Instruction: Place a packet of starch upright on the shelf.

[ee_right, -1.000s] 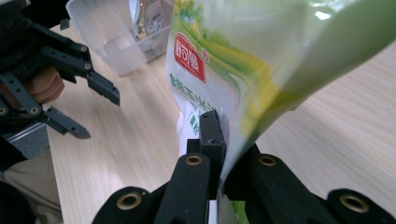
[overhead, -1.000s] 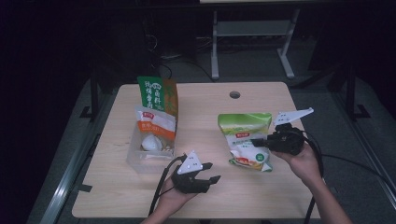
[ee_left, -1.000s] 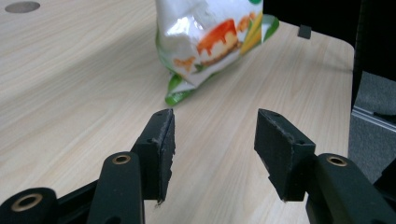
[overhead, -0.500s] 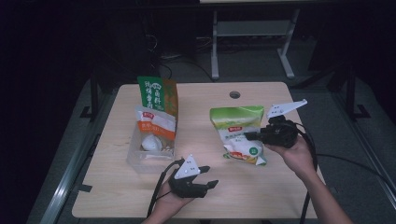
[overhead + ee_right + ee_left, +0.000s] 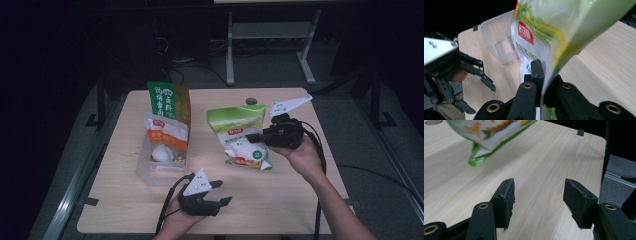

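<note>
Shift: green bag (image 5: 241,141) now hangs higher off the table (image 5: 300,200) than a second ago, carried up by the right gripper (image 5: 254,136).
Bin: clear plastic bin (image 5: 150,170) stands left, two upright packets inside.
Right gripper: clamped tight on the bag's edge.
Left gripper (image 5: 221,192): near the front edge, jaws just widening, nothing between them.

The surface (image 5: 300,200) is pale wood-grain with rounded corners and a small round hole (image 5: 251,101) near its far edge. A clear plastic tub (image 5: 150,172) sits directly on it, left of centre, with two food packets standing inside it.
</note>
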A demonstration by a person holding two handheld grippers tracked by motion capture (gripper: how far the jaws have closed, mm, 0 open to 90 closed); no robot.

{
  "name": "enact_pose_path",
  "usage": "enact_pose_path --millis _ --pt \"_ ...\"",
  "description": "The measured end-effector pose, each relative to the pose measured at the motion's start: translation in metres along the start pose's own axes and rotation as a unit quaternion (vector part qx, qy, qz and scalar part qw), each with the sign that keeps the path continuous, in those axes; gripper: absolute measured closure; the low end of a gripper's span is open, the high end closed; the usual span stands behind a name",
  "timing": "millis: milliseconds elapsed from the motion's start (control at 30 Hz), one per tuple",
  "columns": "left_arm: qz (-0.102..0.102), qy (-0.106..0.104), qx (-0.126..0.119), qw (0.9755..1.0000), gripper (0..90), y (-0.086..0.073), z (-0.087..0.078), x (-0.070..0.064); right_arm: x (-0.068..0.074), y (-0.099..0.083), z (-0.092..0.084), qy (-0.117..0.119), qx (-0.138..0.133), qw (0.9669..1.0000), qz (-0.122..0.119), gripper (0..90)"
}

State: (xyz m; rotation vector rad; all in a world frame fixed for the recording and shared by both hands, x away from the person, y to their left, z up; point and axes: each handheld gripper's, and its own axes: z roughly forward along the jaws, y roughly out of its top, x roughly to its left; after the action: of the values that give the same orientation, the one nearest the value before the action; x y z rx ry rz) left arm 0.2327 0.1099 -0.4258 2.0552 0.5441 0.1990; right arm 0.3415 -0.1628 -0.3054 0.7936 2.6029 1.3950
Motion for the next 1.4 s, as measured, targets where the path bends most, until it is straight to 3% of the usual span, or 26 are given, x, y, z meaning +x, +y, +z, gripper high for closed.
enact_pose_path --millis 433,500,1300,1400 --pt "0.006 0.000 -0.001 1.0000 39.0 -0.006 -0.003 0.002 0.016 0.040 0.016 0.019 -0.005 0.9993 -0.031 88.5" --pt "-0.002 -0.001 -0.006 1.0000 38.7 -0.007 -0.002 0.000 0.019 0.046 0.019 0.022 -0.003 0.9990 -0.039 88.5" --pt "0.006 -0.006 -0.006 0.9999 35.8 -0.009 -0.008 -0.007 0.049 0.093 0.060 0.061 -0.008 0.9946 -0.084 88.5" --pt "0.019 -0.006 -0.001 0.9998 35.8 -0.009 -0.009 -0.007 0.053 0.099 0.067 0.067 -0.009 0.9939 -0.087 88.5"
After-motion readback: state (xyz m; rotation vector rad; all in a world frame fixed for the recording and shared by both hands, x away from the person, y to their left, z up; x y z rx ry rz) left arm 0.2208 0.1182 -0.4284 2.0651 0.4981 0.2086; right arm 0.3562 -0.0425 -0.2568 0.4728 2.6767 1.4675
